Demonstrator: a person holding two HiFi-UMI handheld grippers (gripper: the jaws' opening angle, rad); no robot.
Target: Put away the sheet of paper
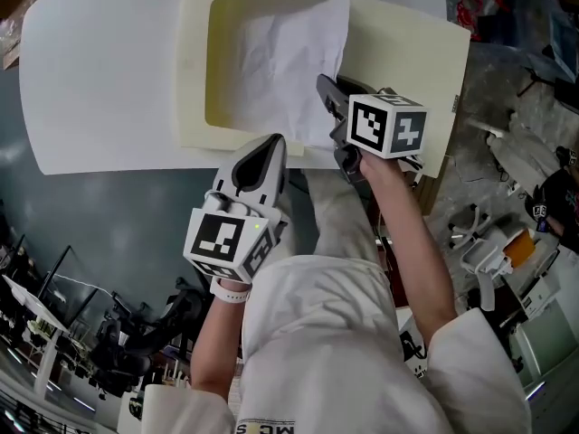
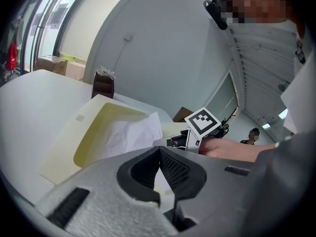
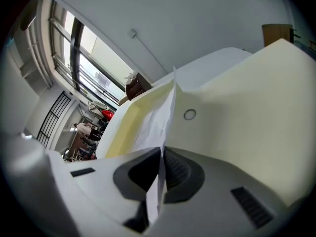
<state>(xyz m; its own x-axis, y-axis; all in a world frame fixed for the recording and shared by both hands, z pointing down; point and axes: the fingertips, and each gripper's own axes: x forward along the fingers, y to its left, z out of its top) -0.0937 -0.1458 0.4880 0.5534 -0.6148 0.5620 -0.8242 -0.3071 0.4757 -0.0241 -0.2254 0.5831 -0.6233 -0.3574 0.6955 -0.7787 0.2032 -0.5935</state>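
A creased white sheet of paper lies in the open pocket of a cream folder on the white table. My right gripper is shut on the sheet's right edge, and in the right gripper view the paper runs straight between the closed pads. My left gripper hovers at the folder's near edge, shut with nothing in it. From the left gripper view the sheet and folder lie beyond the closed left gripper.
A dark brown pot stands at the table's far side. The table's near edge drops to dark floor. Cluttered equipment sits to the right. A round snap shows on the folder flap.
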